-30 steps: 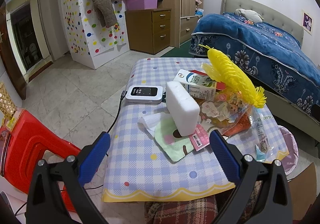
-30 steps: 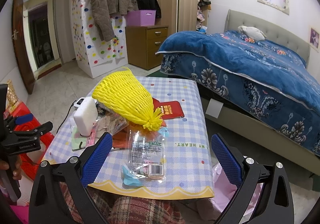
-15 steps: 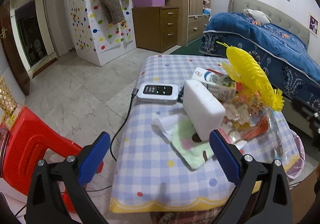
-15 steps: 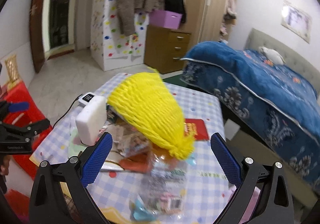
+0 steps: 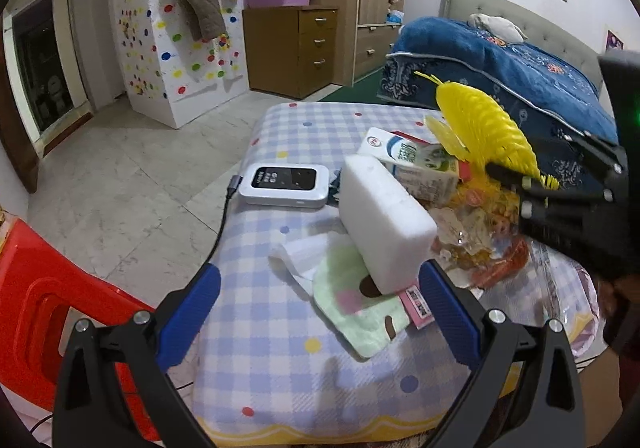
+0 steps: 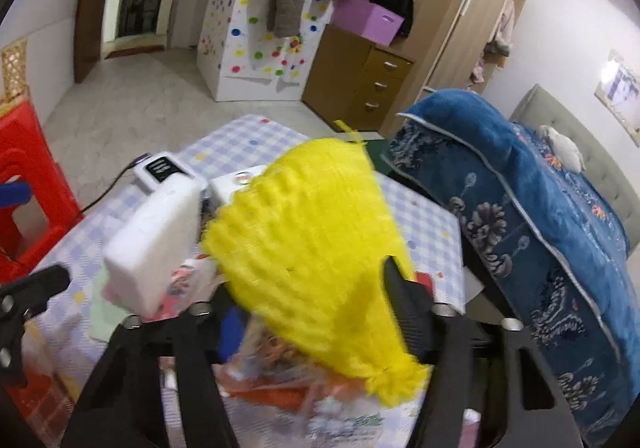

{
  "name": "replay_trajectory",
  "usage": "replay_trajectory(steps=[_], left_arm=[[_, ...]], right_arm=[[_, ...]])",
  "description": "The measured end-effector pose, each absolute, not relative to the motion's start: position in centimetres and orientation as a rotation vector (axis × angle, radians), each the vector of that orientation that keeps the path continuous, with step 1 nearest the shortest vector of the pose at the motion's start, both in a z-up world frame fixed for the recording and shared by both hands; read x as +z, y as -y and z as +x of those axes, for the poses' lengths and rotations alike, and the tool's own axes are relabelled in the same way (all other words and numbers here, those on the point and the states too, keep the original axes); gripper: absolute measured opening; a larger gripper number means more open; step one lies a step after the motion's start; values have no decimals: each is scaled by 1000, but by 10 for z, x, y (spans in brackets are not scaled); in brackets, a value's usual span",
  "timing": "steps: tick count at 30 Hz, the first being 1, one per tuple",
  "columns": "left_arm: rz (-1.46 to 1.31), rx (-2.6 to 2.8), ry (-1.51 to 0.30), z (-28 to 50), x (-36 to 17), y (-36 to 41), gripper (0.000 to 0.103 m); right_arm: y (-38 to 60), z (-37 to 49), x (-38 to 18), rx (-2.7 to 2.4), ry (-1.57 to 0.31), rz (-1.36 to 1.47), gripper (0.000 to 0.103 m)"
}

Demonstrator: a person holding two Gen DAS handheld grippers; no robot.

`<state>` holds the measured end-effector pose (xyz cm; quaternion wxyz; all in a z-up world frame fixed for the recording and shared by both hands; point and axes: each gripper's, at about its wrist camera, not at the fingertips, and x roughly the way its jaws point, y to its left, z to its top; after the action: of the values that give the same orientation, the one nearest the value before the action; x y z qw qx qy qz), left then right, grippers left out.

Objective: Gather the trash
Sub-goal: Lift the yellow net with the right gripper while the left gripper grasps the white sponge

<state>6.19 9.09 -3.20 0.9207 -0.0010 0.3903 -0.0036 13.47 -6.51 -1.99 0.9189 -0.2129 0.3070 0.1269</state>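
A yellow foam fruit net (image 6: pixel 316 248) lies on a heap of trash on a small table with a checked cloth (image 5: pixel 280 348). My right gripper (image 6: pixel 320 312) has its jaws narrowed around the net's lower end; it also shows in the left wrist view (image 5: pixel 560 204) beside the net (image 5: pixel 484 128). The heap holds a white foam block (image 5: pixel 384 224), a milk carton (image 5: pixel 416 164), clear snack wrappers (image 5: pixel 476 232) and a green tissue (image 5: pixel 360 308). My left gripper (image 5: pixel 320 300) is open and empty, low over the table's near edge, in front of the foam block.
A white pocket router (image 5: pixel 286 184) with a cable lies at the table's left. A red plastic stool (image 5: pixel 40 312) stands at the left. A bed with a blue blanket (image 5: pixel 500 76) is on the right, a wooden drawer chest (image 5: pixel 296 48) behind.
My right gripper has moved forward over the heap and closed in on the yellow net. My left gripper has shifted a little nearer the table and stayed open.
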Motion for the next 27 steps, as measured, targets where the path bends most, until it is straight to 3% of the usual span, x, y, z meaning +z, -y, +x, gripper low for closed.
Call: replay_trajectory(steps=[1, 3, 7, 15, 22, 27], left_arm=[[-2, -12, -801, 61, -33, -90, 96], [3, -19, -799, 60, -33, -87, 96], [10, -33, -792, 60, -33, -80, 96], [25, -72, -785, 62, -35, -61, 95], [57, -34, -788, 84, -38, -45, 77], [140, 54, -821, 101, -51, -30, 74]], right_arm=[[71, 137, -15, 260, -624, -421, 42], [88, 144, -2, 243, -614, -355, 38], [129, 161, 20, 194, -595, -208, 11], [207, 138, 54, 53, -488, -6, 9], [252, 84, 41, -30, -520, 28, 9], [262, 60, 26, -68, -552, 19, 9]])
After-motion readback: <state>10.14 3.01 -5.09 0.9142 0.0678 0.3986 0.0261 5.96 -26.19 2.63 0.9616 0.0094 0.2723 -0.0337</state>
